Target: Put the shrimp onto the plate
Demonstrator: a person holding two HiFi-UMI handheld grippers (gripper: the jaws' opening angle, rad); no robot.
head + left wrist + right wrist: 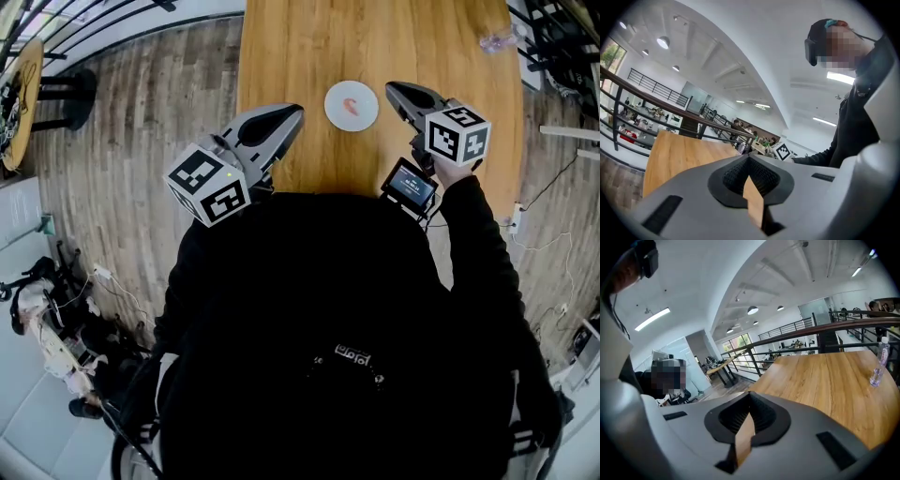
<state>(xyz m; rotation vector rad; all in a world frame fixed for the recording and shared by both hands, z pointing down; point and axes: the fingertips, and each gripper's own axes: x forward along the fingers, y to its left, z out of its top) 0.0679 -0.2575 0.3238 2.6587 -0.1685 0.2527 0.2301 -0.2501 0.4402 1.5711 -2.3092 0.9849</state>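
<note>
The small pink-orange curled shrimp [353,104] is lying on the round white plate [331,111], which is sitting on the long light wooden table [309,47] a little way in from the person's edge. So the task's thing is already where it belongs, and I am judging the placing as done. The plate is lying between the two tools and slightly ahead of them. The grey right gripper [391,89] is hanging just beside the plate's right rim, and the grey left gripper [296,112] is sitting a little further off on the plate's left, so the right hand is the nearer one. The shrimp is too small here for its long axis to be read with any certainty. In the left gripper view the left gripper [749,160] is showing its jaws shut together with nothing between them. The right gripper [750,398] is looking the same in its own view, closed and empty, pointing across bare tabletop. The only other thing on the table, a clear plastic bottle [498,39], is lying well apart at the far right corner [879,363]. The wood around the plate is offering free room on every side. The left tool's marker cube is overhanging the table's left edge above the plank floor [141,141].
</note>
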